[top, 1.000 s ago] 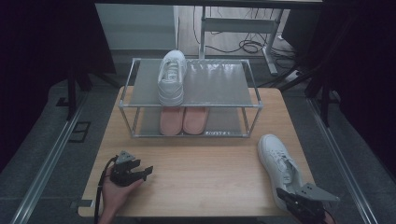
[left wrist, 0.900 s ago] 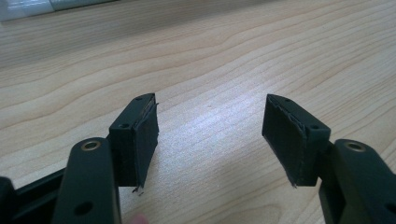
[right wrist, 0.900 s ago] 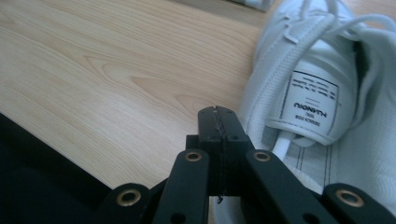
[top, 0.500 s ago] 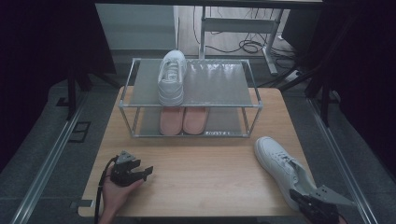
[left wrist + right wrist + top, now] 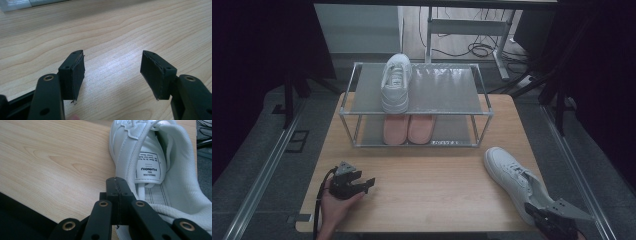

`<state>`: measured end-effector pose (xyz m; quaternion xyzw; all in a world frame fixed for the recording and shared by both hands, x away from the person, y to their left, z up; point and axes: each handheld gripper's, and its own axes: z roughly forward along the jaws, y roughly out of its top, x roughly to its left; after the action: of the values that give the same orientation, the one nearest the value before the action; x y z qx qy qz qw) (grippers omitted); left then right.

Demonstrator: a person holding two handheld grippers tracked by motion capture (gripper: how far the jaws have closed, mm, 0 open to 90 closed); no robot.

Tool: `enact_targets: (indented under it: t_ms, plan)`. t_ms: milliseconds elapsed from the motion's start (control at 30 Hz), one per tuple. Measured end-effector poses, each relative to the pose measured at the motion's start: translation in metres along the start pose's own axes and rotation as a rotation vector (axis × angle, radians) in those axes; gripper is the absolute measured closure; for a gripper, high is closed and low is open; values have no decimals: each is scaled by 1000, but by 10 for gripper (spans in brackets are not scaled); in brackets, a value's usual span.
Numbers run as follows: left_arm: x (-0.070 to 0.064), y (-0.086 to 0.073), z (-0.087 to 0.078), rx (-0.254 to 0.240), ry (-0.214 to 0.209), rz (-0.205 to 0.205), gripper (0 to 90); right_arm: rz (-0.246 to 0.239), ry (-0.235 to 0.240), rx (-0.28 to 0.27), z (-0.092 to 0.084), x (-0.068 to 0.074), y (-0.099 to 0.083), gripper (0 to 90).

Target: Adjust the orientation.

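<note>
Right gripper [image 5: 117,185] closed with nothing between its pads, white sneaker [image 5: 155,170] touching just beside it, left gripper [image 5: 112,72] open over bare bench [image 5: 112,30], rack [image 5: 417,100] well beyond.

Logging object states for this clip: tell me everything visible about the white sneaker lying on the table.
The white sneaker lies on the wooden table's right front part, toe toward the rack, heel toward the person. Smooth white upper, white laces, mesh-like lining, a printed label under the tongue. The right gripper is at its heel, jaws shut on the collar edge as far as the right gripper view shows.
</note>
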<state>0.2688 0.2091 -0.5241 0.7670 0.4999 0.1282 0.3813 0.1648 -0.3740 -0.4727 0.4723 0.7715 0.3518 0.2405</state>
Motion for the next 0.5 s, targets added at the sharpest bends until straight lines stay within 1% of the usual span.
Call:
enact_targets:
  t_ms: [100, 133, 200, 233, 267, 300, 333, 367, 400, 433, 467, 500]
  plan:
    - [-1, 0, 1, 4, 0, 2, 365, -3, 14, -5, 1, 1, 2, 898]
    - [-2, 0, 1, 5, -1, 2, 365, -8, 17, -11, 1, 1, 4, 898]
    - [-2, 0, 2, 5, 0, 1, 365, -7, 40, -35, -1, -1, 13, 898]
    - [-2, 0, 2, 4, 0, 2, 365, -7, 40, -35, -1, -1, 13, 898]
    - [-2, 0, 2, 5, 1, -1, 365, -19, 48, -58, -3, -3, 23, 898]
    - [-2, 0, 2, 5, 1, -1, 365, -19, 48, -58, -3, -3, 23, 898]
    - [-2, 0, 1, 3, 0, -3, 365, -26, 51, -77, -4, -6, 33, 898]
    - [-2, 0, 1, 3, 0, -3, 365, -26, 51, -77, -4, -6, 33, 898]
    - [-2, 0, 1, 2, 1, 0, 365, -31, 49, -88, -3, -9, 40, 898]
    - [-2, 0, 1, 2, 1, 0, 365, -31, 49, -88, -3, -9, 40, 898]
    - [-2, 0, 0, 1, 0, 1, 365, -32, 49, -93, -1, -14, 47, 898]
    - [-1, 0, 0, -2, 1, 0, 365, -30, 49, -93, 1, -17, 50, 898]
